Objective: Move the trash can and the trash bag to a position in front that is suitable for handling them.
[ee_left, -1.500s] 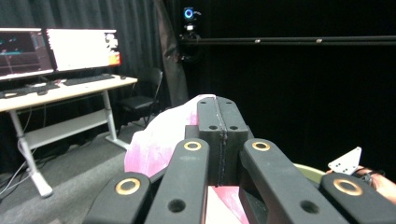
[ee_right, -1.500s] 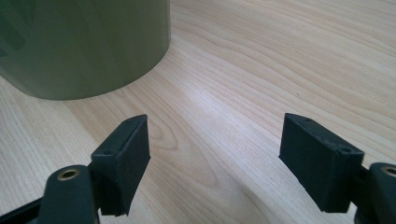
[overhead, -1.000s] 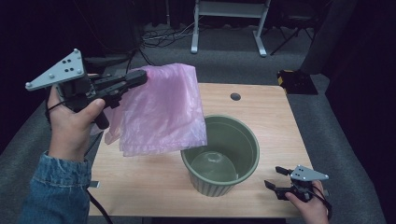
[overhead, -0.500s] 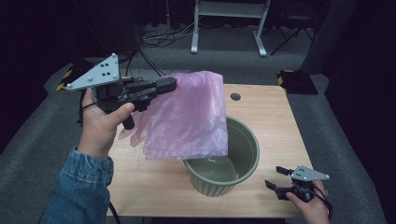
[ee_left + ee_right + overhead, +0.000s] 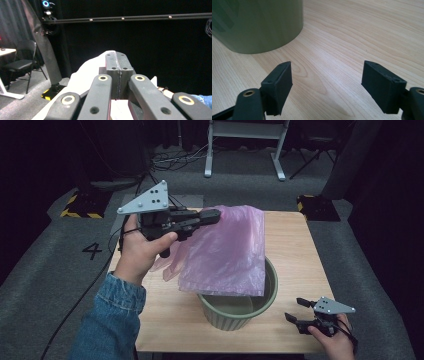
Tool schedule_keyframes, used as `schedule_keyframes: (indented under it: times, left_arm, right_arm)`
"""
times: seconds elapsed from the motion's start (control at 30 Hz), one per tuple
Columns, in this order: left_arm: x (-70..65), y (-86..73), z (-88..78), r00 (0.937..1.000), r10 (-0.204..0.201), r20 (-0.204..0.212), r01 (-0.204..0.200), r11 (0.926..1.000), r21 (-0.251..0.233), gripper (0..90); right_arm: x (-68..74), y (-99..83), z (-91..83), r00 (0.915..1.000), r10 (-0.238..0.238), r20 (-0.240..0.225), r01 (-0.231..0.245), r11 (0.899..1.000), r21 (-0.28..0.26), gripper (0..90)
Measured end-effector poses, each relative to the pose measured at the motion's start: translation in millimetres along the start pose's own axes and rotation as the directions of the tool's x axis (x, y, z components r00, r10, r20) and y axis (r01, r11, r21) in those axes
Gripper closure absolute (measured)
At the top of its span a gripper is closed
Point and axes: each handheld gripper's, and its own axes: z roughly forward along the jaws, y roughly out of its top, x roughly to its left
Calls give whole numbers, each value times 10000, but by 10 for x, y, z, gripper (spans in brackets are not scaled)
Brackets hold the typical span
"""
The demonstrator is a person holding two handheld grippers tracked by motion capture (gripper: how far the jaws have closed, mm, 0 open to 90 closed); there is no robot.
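A thin pink plastic bag point(image 5: 225, 252) hangs from my left gripper point(image 5: 212, 215), which is shut on its top edge and held high over the table. The bag's lower edge drapes over the near-left part of a green ribbed bin point(image 5: 240, 307) standing on the wooden table point(image 5: 295, 245). In the left gripper view the jaws are pressed together point(image 5: 116, 62), with the pale bag point(image 5: 87, 72) showing below them. My right gripper point(image 5: 297, 309) rests low at the table's front right, open and holding nothing. In the right gripper view its pads point(image 5: 280, 87) stand wide apart, with the bin's wall point(image 5: 259, 25) at upper left.
A round hole point(image 5: 254, 211) lies in the tabletop near the far edge. A white metal frame point(image 5: 245, 140) and cables lie on the floor beyond the table. A black and yellow block point(image 5: 80, 205) sits on the floor at left.
My left gripper has carried the pink bag to the right, from the table's left side to over the bin. The right gripper has stayed still.
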Motion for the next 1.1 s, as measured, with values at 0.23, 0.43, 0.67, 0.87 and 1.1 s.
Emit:
schedule_keyframes:
  times: [0.23, 0.43, 0.67, 0.87, 1.1]
  left_arm:
    - [13, -128, 147, 9999, 156, 18, -156, 9989, 446, 895]
    - [14, -283, 232, 9999, 83, 133, -90, 9982, 596, 887]
    - [-35, -497, 389, 9992, 102, 381, -133, 9966, 819, 883]
    - [-45, -679, 487, 9990, -16, 451, -32, 9942, 1071, 881]
    - [-137, -849, 518, 9983, 86, 569, -170, 9885, 1505, 866]
  right_arm:
    - [-5, -6, -31, 10000, 2, 23, -2, 10000, -33, 246]
    - [-2, -8, -29, 10000, 14, 18, -14, 10000, -21, 246]
    - [5, -21, -5, 10000, -11, 2, 11, 10000, 24, 246]
    - [4, -27, -13, 10000, -13, -7, 13, 10000, 48, 247]
    - [0, -35, -21, 10000, 37, 17, -37, 10000, 46, 247]
